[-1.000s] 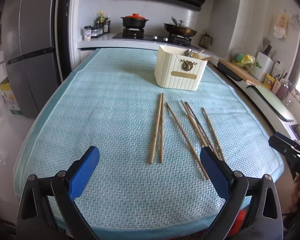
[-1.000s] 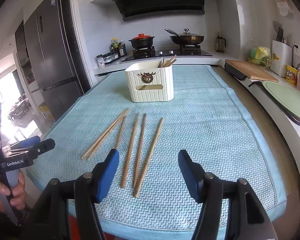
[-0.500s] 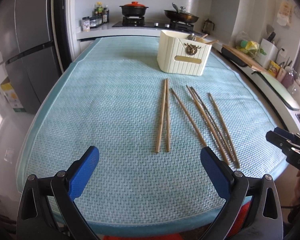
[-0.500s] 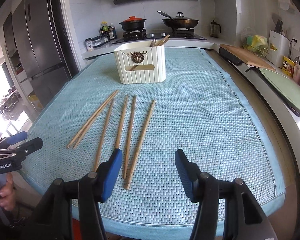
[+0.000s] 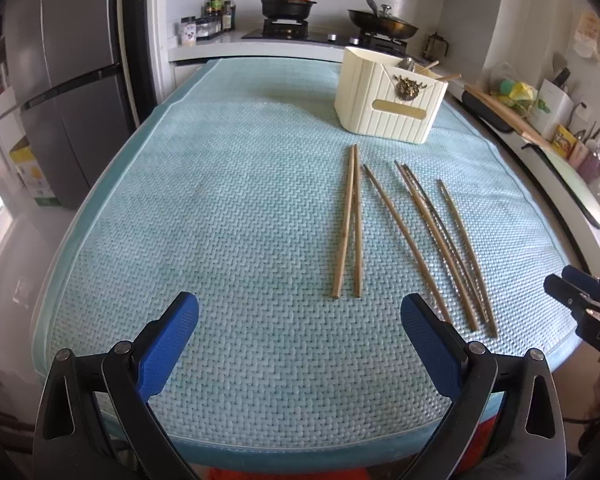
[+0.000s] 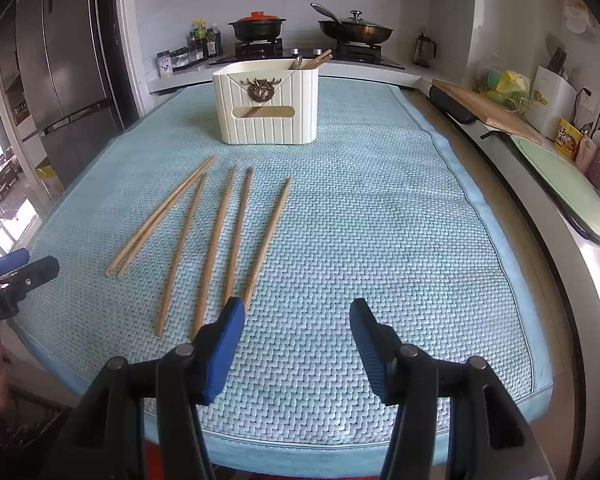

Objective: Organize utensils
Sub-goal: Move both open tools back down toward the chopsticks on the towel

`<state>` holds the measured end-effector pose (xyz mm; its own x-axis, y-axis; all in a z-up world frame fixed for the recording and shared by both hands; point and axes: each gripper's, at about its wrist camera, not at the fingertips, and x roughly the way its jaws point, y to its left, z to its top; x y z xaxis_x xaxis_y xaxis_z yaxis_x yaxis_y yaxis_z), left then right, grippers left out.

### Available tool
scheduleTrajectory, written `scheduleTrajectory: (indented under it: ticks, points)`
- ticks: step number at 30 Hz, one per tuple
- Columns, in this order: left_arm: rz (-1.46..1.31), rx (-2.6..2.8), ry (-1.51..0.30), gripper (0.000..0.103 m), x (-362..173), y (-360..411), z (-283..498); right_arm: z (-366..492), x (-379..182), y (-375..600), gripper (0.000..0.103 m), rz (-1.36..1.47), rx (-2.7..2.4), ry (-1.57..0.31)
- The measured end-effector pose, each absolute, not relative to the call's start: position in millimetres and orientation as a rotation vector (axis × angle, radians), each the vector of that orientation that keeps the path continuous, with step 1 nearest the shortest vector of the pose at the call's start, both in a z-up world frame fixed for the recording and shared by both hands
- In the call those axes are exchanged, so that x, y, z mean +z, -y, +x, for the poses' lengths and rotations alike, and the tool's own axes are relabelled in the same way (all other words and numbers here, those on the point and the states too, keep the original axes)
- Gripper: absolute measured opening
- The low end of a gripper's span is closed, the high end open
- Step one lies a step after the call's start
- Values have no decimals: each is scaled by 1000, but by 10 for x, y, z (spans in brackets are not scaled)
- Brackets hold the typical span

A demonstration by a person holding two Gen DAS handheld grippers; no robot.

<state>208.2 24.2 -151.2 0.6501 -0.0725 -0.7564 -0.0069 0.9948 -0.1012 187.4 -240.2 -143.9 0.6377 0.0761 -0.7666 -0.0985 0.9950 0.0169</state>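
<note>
While six loose wooden chopsticks (image 6: 236,232) lie on the teal woven mat (image 6: 380,240), the left gripper (image 5: 300,316) and right gripper (image 6: 297,316) hover released, empty.

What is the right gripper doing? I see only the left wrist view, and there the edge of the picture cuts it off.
Observer: In the right wrist view, the right gripper is open and holds nothing.
Operator: Where is it above the table?
Observer: It is at the near edge of the cloth. One blue pad covers the near ends of the two chopsticks nearest to it. I cannot tell whether it touches them.
</note>
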Motion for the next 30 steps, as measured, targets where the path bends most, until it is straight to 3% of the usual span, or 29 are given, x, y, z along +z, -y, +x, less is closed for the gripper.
scheduleTrajectory:
  ticks: [20, 30]
  points:
    - [-65, 58, -886, 101, -1581, -328, 2159, 1968, -1485, 2372, 56, -54, 94, -902]
    - [-182, 64, -923, 101, -1676, -623, 2237, 2305, -1667, 2380, 56, 40, 192, -928]
